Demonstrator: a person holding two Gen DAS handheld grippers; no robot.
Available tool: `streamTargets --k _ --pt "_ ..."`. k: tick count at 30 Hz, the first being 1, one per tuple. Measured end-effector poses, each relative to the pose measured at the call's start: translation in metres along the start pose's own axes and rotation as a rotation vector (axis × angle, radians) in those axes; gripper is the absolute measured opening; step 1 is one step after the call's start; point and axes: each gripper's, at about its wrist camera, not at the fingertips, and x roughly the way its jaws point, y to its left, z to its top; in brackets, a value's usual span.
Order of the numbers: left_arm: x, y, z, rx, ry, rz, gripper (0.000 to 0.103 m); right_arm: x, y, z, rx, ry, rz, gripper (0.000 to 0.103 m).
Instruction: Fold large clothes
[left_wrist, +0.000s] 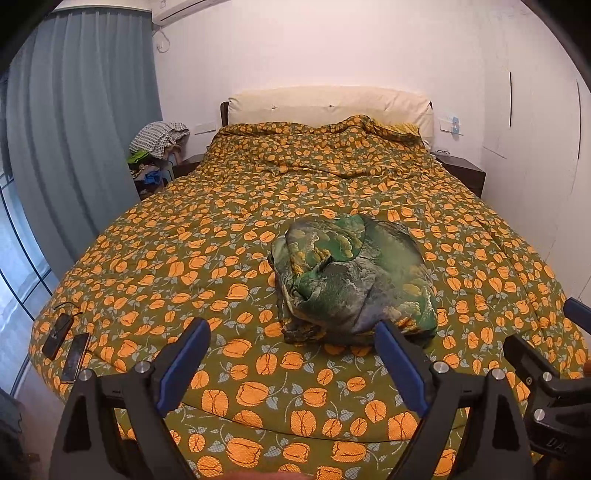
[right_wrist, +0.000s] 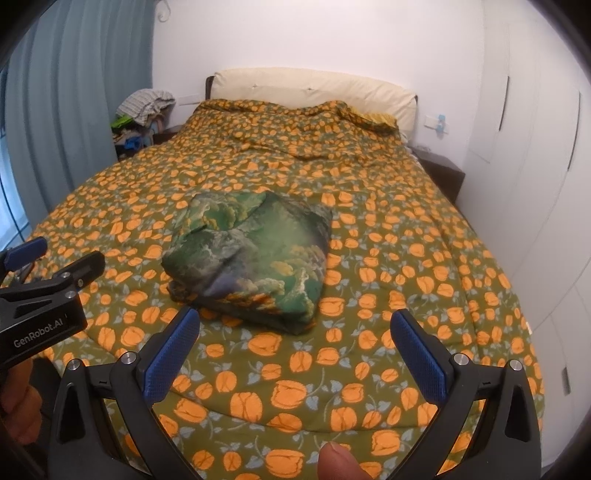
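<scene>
A green, grey and yellow patterned garment (left_wrist: 351, 277) lies bundled in a rough folded heap on the bed's orange-flowered olive cover (left_wrist: 184, 258). In the right wrist view the same garment (right_wrist: 251, 254) looks like a squarish folded packet. My left gripper (left_wrist: 291, 328) hovers open just short of the garment's near edge, nothing between its blue pads. My right gripper (right_wrist: 295, 317) is also open and empty, a little before the garment's front corner. The left gripper's body (right_wrist: 44, 295) shows at the left of the right wrist view.
Two dark phones (left_wrist: 66, 347) lie near the bed's left corner. A pile of clothes (left_wrist: 159, 147) sits on a stand left of the cream headboard (left_wrist: 325, 103). A dark nightstand (left_wrist: 461, 173) stands at the right, with white wardrobe doors (right_wrist: 535, 147) beyond. Blue curtains (left_wrist: 74, 129) hang left.
</scene>
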Motion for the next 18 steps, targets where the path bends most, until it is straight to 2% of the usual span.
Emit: streamTargets --k 18 --pt "-0.0030 0.0019 -0.0013 -0.024 -0.016 -0.019 0.092 0.0008 -0.0016 -0.0010 0.000 0.009 0.006 0.103"
